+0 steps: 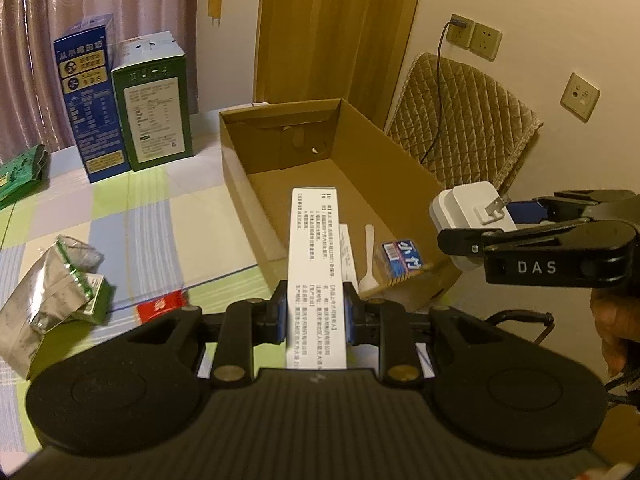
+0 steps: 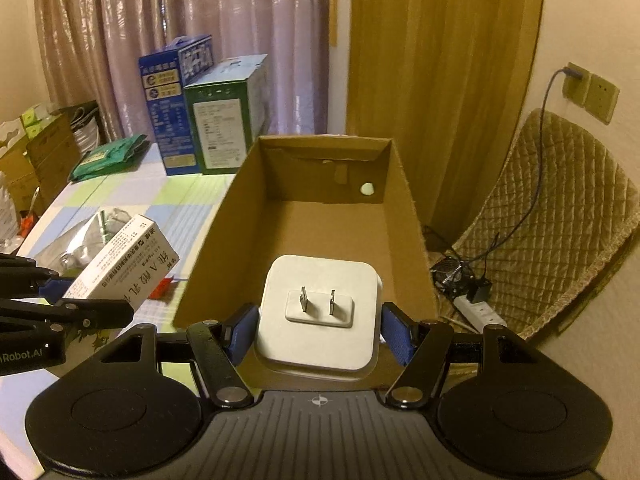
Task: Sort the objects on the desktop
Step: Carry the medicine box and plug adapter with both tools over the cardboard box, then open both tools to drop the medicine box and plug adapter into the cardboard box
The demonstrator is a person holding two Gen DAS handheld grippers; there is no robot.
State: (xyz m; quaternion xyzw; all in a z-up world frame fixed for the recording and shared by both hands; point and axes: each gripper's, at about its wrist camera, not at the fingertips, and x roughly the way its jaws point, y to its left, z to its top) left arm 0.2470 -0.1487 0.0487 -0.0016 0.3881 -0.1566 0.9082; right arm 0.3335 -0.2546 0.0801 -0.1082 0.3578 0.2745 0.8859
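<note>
My left gripper [image 1: 316,312] is shut on a long white medicine box [image 1: 314,256], which sticks out forward over the near end of an open cardboard box [image 1: 240,176]. Inside the cardboard box lie a white plastic spoon [image 1: 367,256], a small blue packet [image 1: 402,258] and a white slip. My right gripper [image 2: 318,332] is shut on a white power adapter [image 2: 320,320], prongs facing the camera, above the cardboard box's [image 2: 208,248] near end. In the right wrist view the left gripper [image 2: 92,296] with the medicine box [image 2: 124,264] is at the left. In the left wrist view the right gripper [image 1: 492,222] carries the adapter [image 1: 464,208].
On the checked tablecloth [image 1: 160,216] lie silver foil packs [image 1: 52,292], a small red box [image 1: 162,306] and a green bag [image 1: 20,176]. A blue carton [image 1: 88,100] and a green carton [image 1: 154,108] stand at the back. A quilted chair [image 2: 552,216] and a power strip [image 2: 478,312] are to the right.
</note>
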